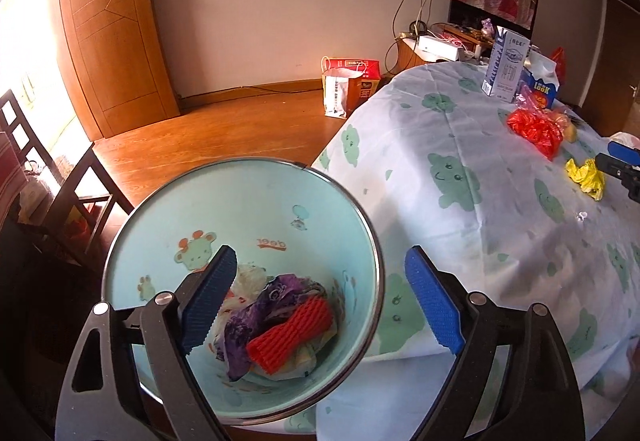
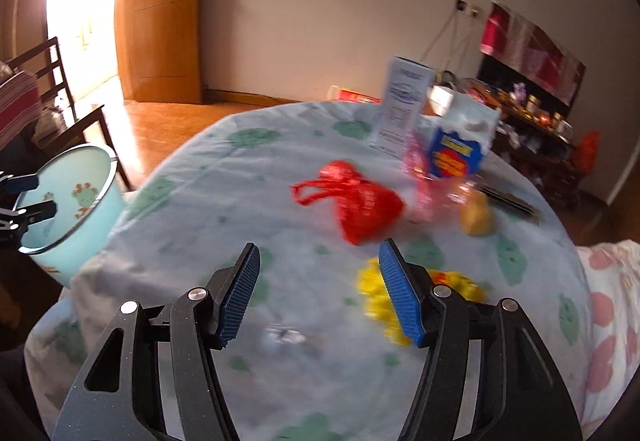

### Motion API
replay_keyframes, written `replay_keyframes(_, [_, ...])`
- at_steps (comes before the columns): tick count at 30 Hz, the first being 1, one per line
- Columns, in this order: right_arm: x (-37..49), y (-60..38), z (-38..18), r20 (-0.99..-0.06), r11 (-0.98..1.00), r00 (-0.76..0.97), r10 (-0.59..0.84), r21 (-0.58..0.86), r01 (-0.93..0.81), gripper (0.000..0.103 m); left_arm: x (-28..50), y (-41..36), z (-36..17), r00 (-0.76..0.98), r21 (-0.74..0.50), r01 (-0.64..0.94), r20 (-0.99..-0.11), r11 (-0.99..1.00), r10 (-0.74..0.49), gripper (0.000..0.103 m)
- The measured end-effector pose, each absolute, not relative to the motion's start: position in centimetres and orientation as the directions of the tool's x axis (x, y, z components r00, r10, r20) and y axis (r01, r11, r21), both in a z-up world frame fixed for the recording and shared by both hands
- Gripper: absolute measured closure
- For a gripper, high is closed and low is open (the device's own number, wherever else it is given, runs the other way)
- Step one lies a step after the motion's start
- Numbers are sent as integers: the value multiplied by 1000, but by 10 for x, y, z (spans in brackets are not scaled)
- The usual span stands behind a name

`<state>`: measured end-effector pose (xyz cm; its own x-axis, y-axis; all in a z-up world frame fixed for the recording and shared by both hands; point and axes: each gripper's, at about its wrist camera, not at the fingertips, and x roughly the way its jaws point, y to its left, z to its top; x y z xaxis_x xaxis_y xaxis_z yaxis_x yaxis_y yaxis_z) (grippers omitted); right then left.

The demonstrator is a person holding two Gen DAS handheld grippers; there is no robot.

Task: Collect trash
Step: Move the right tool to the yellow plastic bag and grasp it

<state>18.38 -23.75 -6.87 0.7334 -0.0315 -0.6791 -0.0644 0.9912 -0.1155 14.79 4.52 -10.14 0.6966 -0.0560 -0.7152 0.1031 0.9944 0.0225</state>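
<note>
Blue-padded and spread wide, the left hand-held gripper (image 1: 320, 301) hangs empty over the pale green bin (image 1: 168, 209), which already holds crumpled wrappers (image 1: 280, 317). Beside the bin on the cloth-covered worktop (image 2: 200, 201), the right hand-held gripper (image 2: 320, 293), likewise wide open and holding nothing, nears a yellow wrapper (image 2: 376, 305). It looks light, soft and crushable, probably best pinched across its bunched middle.

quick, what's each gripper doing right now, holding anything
Left gripper: open, holding nothing, poised over the bin.
Right gripper: open, holding nothing, above the table near the yellow wrapper.
</note>
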Motion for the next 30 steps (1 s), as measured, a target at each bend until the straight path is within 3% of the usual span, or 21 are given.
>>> replay_keyframes(4, [189,-292,-73,-689,993,716,-112,-106,54,41,158,25,-99,698,18,124,-712,992,-74,18])
replay_keyframes(10, [199,-328,-86,-743,996,663,-87,-65,57,44,175,-4,-98,696,27,149,-713,988,-85,17])
replay_keyframes(16, [210,-344,-97,-793,999,609,28,44,12,55,176,-23,-97,690,37,193,-715,980,-109,16])
replay_keyframes(18, [210,-349,-96,-802,996,592,77,87,-11,66,175,-27,-97,690,42,201,-715,979,-111,16])
replay_keyframes(30, [185,-328,-93,-786,999,616,45,26,-39,80,180,-50,-95,688,60,236,-715,970,-124,16])
